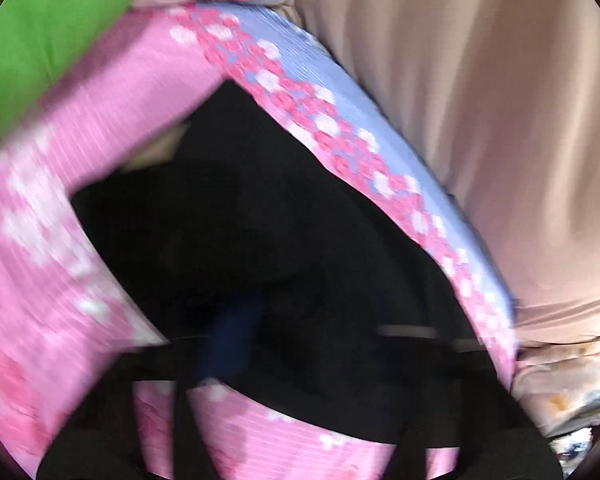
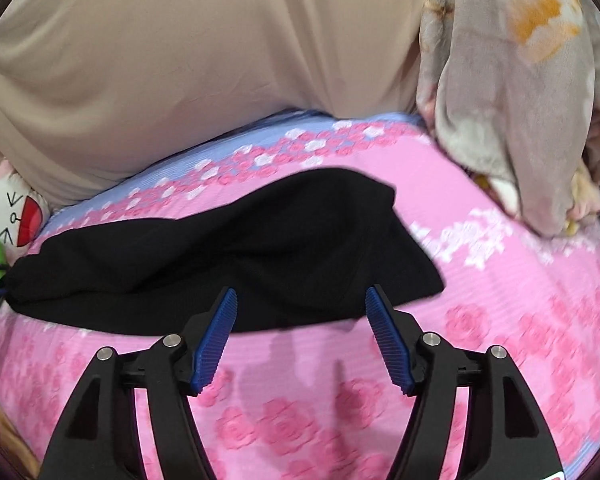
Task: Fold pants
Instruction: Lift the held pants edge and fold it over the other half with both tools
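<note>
The black pants (image 2: 228, 248) lie bunched on a pink flowered sheet (image 2: 500, 300). In the right wrist view my right gripper (image 2: 300, 300) is open, its blue-padded fingers (image 2: 216, 336) apart just at the pants' near edge, holding nothing. The left wrist view is blurred by motion. There the pants (image 1: 280, 220) fill the middle. My left gripper (image 1: 236, 344) shows only as a dark frame and one blue smear over the black cloth; whether it is open or shut does not show.
A person in beige clothing (image 2: 180, 60) sits right behind the sheet. A pale floral cloth (image 2: 512, 92) hangs at the right. A cartoon cushion (image 2: 20, 216) and a green cloth (image 1: 48, 40) lie at the left.
</note>
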A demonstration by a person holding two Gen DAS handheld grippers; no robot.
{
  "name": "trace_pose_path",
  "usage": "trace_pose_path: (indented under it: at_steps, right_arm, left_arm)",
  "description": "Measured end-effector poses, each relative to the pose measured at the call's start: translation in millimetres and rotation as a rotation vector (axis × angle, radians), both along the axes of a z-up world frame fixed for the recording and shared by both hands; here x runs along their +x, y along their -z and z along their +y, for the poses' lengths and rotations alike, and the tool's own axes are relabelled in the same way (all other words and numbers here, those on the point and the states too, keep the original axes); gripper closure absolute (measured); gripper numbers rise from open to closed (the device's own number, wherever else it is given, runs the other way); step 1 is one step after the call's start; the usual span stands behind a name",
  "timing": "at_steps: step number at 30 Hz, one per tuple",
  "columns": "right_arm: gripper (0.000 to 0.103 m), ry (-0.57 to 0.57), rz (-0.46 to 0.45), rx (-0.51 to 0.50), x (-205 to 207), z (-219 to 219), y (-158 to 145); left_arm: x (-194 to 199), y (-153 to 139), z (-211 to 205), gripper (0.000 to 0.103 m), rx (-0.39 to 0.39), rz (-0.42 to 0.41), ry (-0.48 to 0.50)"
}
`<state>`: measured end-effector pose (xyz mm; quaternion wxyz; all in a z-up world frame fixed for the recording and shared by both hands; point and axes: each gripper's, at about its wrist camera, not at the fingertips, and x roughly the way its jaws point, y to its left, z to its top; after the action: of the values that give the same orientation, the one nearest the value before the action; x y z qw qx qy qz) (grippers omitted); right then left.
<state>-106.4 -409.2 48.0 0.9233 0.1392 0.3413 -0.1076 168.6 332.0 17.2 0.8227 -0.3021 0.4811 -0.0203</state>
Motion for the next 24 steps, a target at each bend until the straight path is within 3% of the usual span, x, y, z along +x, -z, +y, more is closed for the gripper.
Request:
trace_pose_path:
  at_steps: [3,7,12,15,16,17,18,20,22,24]
  right_arm:
    - [0.037,0.007,-0.019,0.085,-4,0,2]
    - [0.030,0.030,-0.034,0.245,6,-8,6]
    - [0.029,0.051,-0.021,0.405,68,-22,-1]
    - [0.031,0.072,0.075,0.392,116,-26,9]
    - [0.038,0.108,0.136,0.359,134,-27,17]
    - [0.087,0.119,0.166,0.344,145,-27,22]
    - [0.098,0.118,0.188,0.336,157,-28,24]
    - [0.098,0.106,0.091,0.331,154,-29,-1]
    - [0.099,0.052,-0.097,0.271,126,-20,-53]
    - [0.099,0.028,-0.161,0.236,96,-19,-71]
  left_arm:
    - [-9,-13,11,0.087,0.020,-0.034,-0.018]
    - [-15,9,18,0.087,0.035,0.025,-0.008]
    - [-17,17,25,0.087,0.006,0.029,-0.016]
    - [-16,19,21,0.087,0.034,0.037,-0.004]
    - [-13,21,21,0.087,0.036,0.047,-0.005]
    - [-10,22,22,0.091,0.030,0.054,-0.004]
    - [-6,20,23,0.093,0.024,0.059,-0.006]
    - [-2,10,24,0.094,0.034,0.035,0.002]
    - [-2,-9,21,0.094,0.084,-0.014,0.019]
    - [-3,-14,16,0.094,0.131,-0.020,0.038]
